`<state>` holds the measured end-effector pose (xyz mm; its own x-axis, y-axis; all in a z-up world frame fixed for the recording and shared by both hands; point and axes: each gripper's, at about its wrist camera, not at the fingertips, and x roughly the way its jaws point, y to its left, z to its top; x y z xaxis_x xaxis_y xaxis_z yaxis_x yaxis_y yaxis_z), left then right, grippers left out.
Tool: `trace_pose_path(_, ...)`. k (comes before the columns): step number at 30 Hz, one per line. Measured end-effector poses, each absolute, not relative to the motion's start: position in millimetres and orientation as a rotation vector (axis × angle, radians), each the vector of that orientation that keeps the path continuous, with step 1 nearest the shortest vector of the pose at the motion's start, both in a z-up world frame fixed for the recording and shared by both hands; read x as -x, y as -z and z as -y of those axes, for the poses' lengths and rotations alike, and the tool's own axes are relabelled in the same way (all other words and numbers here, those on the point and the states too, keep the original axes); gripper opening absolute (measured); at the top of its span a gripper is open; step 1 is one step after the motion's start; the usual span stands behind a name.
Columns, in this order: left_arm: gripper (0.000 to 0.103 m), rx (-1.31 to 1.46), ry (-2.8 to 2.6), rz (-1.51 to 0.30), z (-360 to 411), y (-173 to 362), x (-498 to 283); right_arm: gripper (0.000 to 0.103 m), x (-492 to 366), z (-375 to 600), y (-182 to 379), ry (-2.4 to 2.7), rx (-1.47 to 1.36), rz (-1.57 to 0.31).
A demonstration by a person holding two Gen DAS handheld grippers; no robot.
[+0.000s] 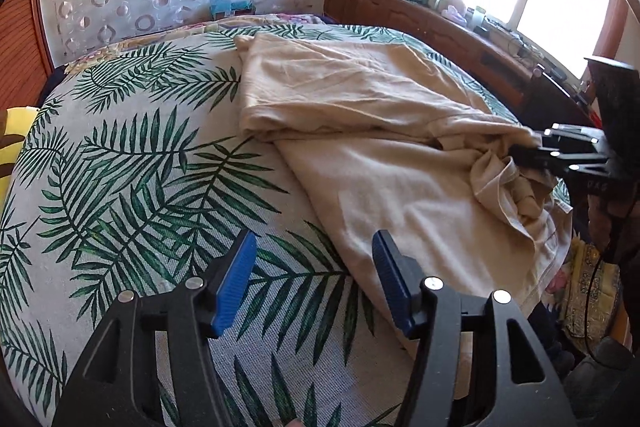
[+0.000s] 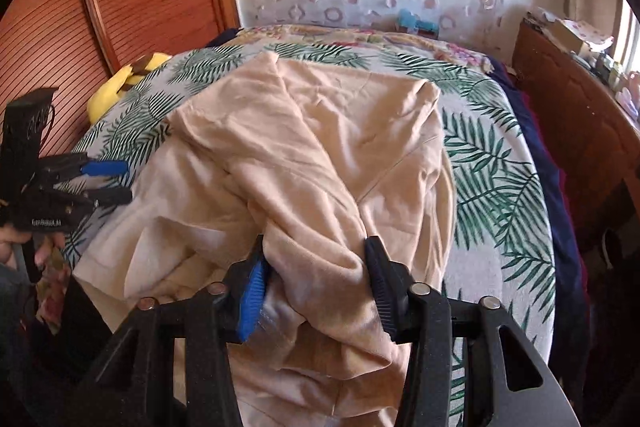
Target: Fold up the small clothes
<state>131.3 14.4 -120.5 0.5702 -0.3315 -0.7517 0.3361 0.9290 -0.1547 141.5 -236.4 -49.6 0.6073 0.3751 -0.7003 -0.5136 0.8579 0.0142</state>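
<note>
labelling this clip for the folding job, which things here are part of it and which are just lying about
Part of the job:
- beige garment, bunched in the right claw
- left claw, open over the leaf-print bedspread

Lying about:
- yellow plush toy
- blue toy at the bed's far edge
- clutter on the wooden sideboard

The left gripper (image 1: pixel 314 277) is held with jaws apart, nothing between them; the right gripper (image 2: pixel 316 281) seems clamped (pads half buried) on the cloth (image 2: pixel 320 163).
</note>
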Motion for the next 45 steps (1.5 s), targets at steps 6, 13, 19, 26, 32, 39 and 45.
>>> trace_pose_path(6, 0.061, 0.004, 0.396, -0.843, -16.7, 107.7, -127.1, 0.009, -125.1, 241.1, 25.1, -0.584, 0.157, -0.671)
trace_pose_path(13, 0.061, 0.003, 0.41, -0.789, -13.3, 86.7, -123.1, 0.008, -93.0, 266.8, -8.7, -0.62, 0.092, -0.614)
trace_pose_path(19, 0.062, -0.008, 0.424, -0.747, -6.9, 74.2, -116.1, 0.008, -89.2, 287.8, 26.7, -0.55, 0.103, -0.696)
trace_pose_path(26, 0.062, -0.003, 0.421, -0.701, -7.0, 58.2, -107.7, 0.022, -102.6, 297.2, 47.1, -0.488, 0.076, -0.709)
trace_pose_path(32, 0.062, -0.009, 0.402, -0.663, -10.3, 46.1, -100.6, 0.041, -94.1, 296.0, 18.6, -0.512, 0.098, -0.613)
trace_pose_path(39, 0.062, 0.0, 0.369, -0.642, -23.2, 40.7, -98.9, 0.042, -120.3, 227.7, 6.4, -0.617, 0.161, -0.621)
trace_pose_path(45, 0.063, 0.009, 0.34, -0.638, -39.4, 40.6, -95.9, 0.042, -174.0, 154.4, 20.7, -0.715, 0.169, -0.733)
